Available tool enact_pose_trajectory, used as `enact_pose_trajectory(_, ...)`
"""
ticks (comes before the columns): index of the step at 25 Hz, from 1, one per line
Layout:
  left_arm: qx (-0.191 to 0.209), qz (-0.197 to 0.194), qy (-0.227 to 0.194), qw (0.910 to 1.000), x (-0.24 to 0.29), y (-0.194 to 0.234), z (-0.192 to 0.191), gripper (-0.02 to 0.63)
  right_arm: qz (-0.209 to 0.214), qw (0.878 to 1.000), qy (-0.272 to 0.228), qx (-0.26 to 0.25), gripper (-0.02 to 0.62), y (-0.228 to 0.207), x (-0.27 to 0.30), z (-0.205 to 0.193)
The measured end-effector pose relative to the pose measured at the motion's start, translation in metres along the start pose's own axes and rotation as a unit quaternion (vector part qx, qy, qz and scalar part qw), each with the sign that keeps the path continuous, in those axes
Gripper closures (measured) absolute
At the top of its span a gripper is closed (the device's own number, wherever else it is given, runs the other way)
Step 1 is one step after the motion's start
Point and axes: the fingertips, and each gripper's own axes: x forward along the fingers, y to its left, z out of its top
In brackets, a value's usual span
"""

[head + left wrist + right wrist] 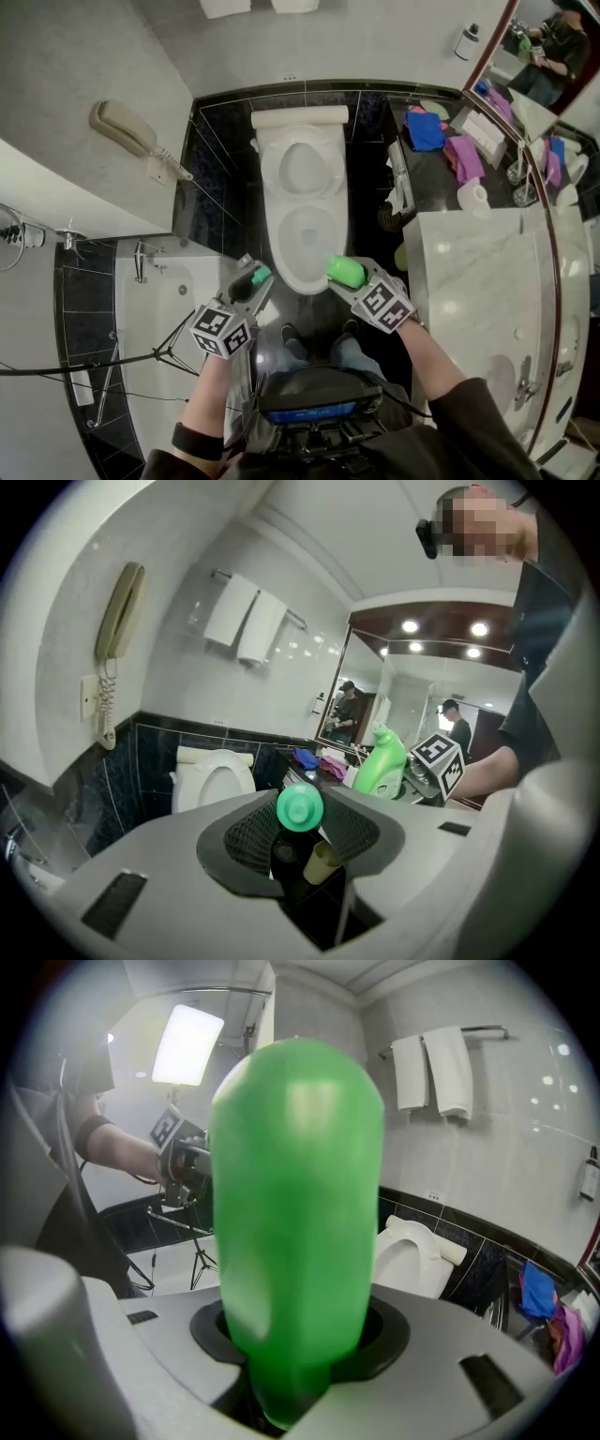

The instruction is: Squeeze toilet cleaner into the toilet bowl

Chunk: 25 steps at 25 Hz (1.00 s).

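Note:
The white toilet (303, 202) stands ahead with its lid up and its bowl (306, 236) open. My right gripper (351, 276) is shut on a bright green cleaner bottle (344, 271), just in front of the bowl's near right rim. In the right gripper view the bottle (296, 1213) fills the middle, clamped between the jaws. My left gripper (254, 279) is at the bowl's near left rim, shut on a round green cap (261, 275). In the left gripper view the cap (300, 807) sits between the pads, and the bottle (380, 762) shows to the right.
A wall phone (127, 129) hangs at the left above a bathtub (159, 309) with a tripod (173, 352) in it. A marble counter (478, 281) lies at the right. Behind it are coloured cloths (427, 129) and a paper roll (473, 195). Towels (436, 1072) hang above the toilet.

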Motion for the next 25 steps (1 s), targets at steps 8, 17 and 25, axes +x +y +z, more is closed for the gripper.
enact_pose_trajectory(8,-0.012,0.042,-0.007,0.999,-0.004,0.02,-0.029,0.456,-0.011,0.997,0.017,0.08,0.407,-0.001,0.005,-0.021)
enact_pose_trajectory(17,-0.016,0.042,-0.003,0.999,-0.005,0.014,-0.033,0.456,-0.022,0.997,0.038,0.069,0.408,0.0,0.008,-0.033)
enact_pose_trajectory(25,-0.007,0.035,0.006,0.9993,-0.008,0.011,-0.038,0.456,-0.032,0.997,0.049,0.057,0.408,-0.001,0.01,-0.04)
